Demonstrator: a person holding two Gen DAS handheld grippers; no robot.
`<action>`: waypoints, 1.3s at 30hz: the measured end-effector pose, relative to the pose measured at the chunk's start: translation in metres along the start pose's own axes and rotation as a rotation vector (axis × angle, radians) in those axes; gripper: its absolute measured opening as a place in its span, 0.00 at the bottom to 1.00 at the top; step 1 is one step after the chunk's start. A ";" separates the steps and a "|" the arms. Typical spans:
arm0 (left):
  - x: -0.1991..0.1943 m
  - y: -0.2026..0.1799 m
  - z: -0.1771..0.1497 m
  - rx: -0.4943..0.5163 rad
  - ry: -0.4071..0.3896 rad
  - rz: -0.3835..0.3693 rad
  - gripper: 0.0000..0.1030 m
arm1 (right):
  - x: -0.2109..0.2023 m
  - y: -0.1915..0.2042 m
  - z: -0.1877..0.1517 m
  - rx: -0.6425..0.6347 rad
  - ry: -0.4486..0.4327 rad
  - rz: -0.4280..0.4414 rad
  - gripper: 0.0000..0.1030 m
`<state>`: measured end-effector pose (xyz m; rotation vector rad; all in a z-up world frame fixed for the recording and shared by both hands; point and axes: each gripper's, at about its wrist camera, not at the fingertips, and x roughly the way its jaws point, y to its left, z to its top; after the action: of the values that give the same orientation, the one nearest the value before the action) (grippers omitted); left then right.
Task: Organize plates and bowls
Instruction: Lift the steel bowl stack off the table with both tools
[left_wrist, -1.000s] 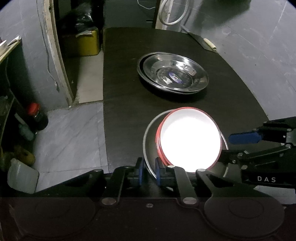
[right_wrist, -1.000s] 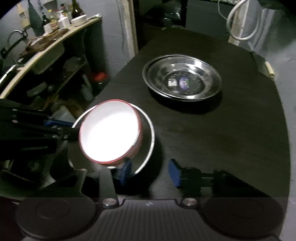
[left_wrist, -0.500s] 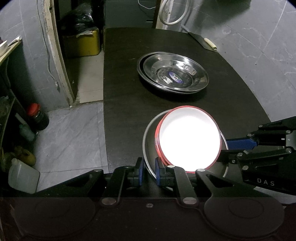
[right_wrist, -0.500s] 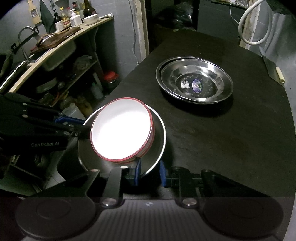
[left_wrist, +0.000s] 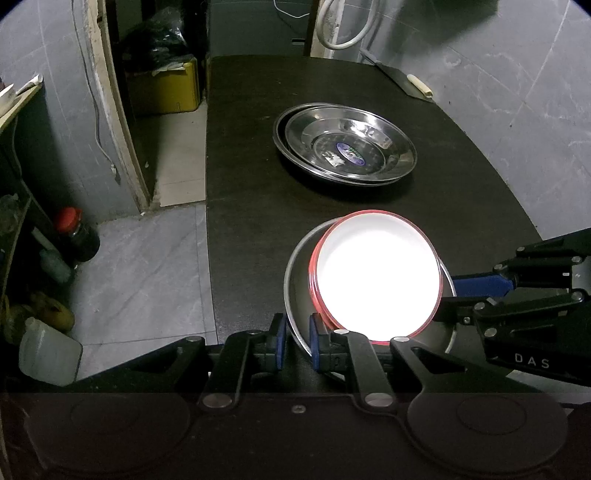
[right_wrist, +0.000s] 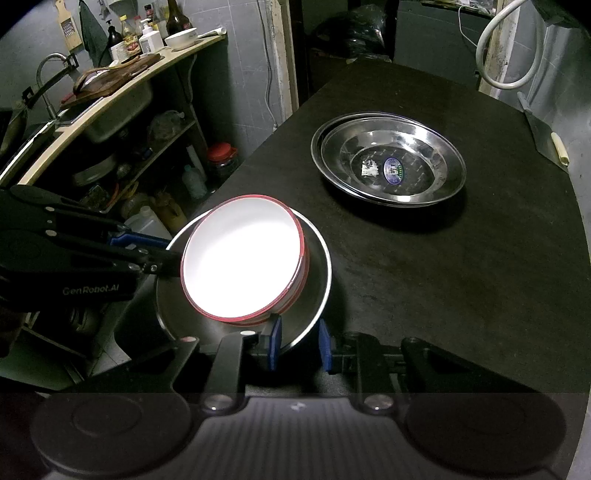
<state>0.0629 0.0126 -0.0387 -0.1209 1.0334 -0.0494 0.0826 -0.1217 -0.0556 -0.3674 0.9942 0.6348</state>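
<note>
- A white bowl with a red rim (left_wrist: 375, 275) is being carried on a steel plate (left_wrist: 295, 280); its inside is washed out by glare, and a second red rim is showing just under the first, so it may be two bowls nested, though that cannot be told for sure.
- In the right wrist view the bowl (right_wrist: 242, 258) is sitting toward the left of the plate (right_wrist: 321, 273), with bare plate rim showing on its right side.
- The plate is being held over the near part of a black table (left_wrist: 255, 206), close to the table's left edge.
- The plate's near-left rim is being pinched by the left gripper (left_wrist: 295, 341), its blue pads standing narrow on either side of the thin metal edge.
- The opposite rim is being straddled by the right gripper (right_wrist: 297, 341); its jaws have just been closing, and its blue pads are now set narrow about the edge, one inside beside the bowl and one outside.
- Each gripper is also being seen from the side in the other's view, reaching in to the plate rim.
- Farther along the table, well apart from the held plate, two stacked steel plates (left_wrist: 345, 144) are lying, the upper one bearing a round sticker at its centre.
- At the table's far right edge a cleaver (left_wrist: 402, 83) with a pale handle is lying.
- Left of the table a counter with a sink (right_wrist: 118, 110) and cluttered shelves beneath is being shown.
</note>
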 end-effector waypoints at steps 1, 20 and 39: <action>0.000 0.000 0.000 0.001 0.000 0.001 0.13 | 0.000 0.000 0.000 0.000 0.000 -0.001 0.24; 0.000 -0.002 0.001 -0.010 -0.001 -0.005 0.13 | -0.003 -0.002 -0.002 0.018 -0.009 0.004 0.22; -0.003 -0.006 0.013 -0.008 -0.048 -0.027 0.13 | -0.012 -0.016 0.000 0.063 -0.065 -0.010 0.22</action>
<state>0.0728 0.0075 -0.0291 -0.1425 0.9844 -0.0666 0.0884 -0.1379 -0.0449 -0.2942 0.9470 0.6018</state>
